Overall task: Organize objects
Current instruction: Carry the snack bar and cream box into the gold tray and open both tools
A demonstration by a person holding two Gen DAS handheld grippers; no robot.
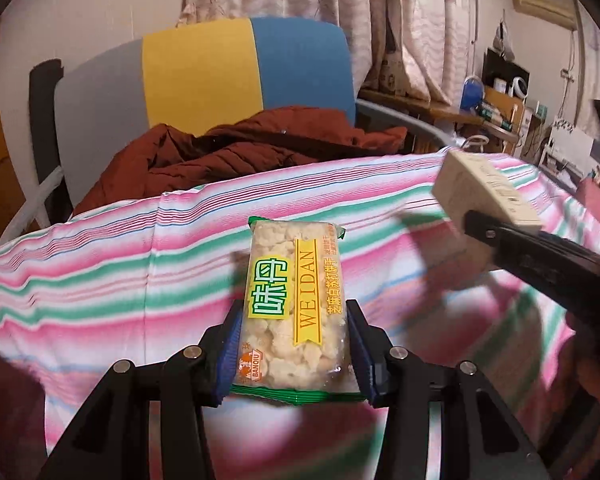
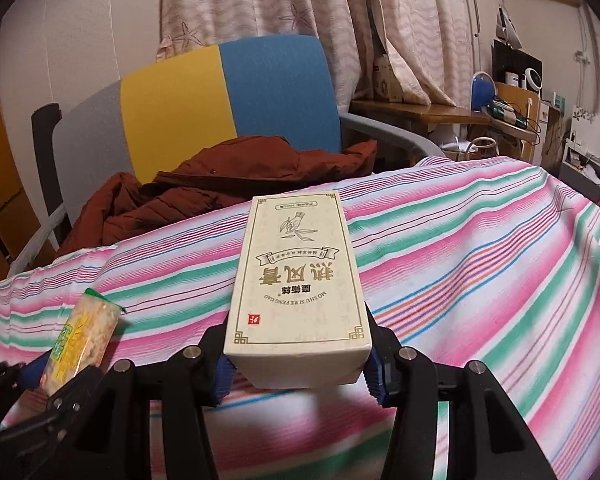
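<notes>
Nearest the left wrist camera, the left gripper (image 1: 292, 354) has its blue pads (image 1: 231, 344) pressed against the two long sides of a snack packet (image 1: 294, 300), near its green sealed end, so the packet juts forward along the fingers and hangs clear above the striped cloth (image 1: 100, 280) — a side pinch that probably suits a soft, crinkly wrapper better than a squeeze across its puffed face. The right gripper (image 2: 298, 378) does the same with a cream box (image 2: 298, 276): its pads clamp the box's near end from either side, jaws set only as wide as the box, which points away from the camera with its printed face up, apparently lifted off the cloth. With both items raised at once, the aim seems to be carrying them to a tidier spot, though no destination is evident. Beyond the cloth's far edge lies a rust-brown jacket (image 2: 204, 196), heaped on a chair (image 2: 220, 88) with a grey, yellow and blue back, curtains (image 2: 300, 0) hanging behind.
</notes>
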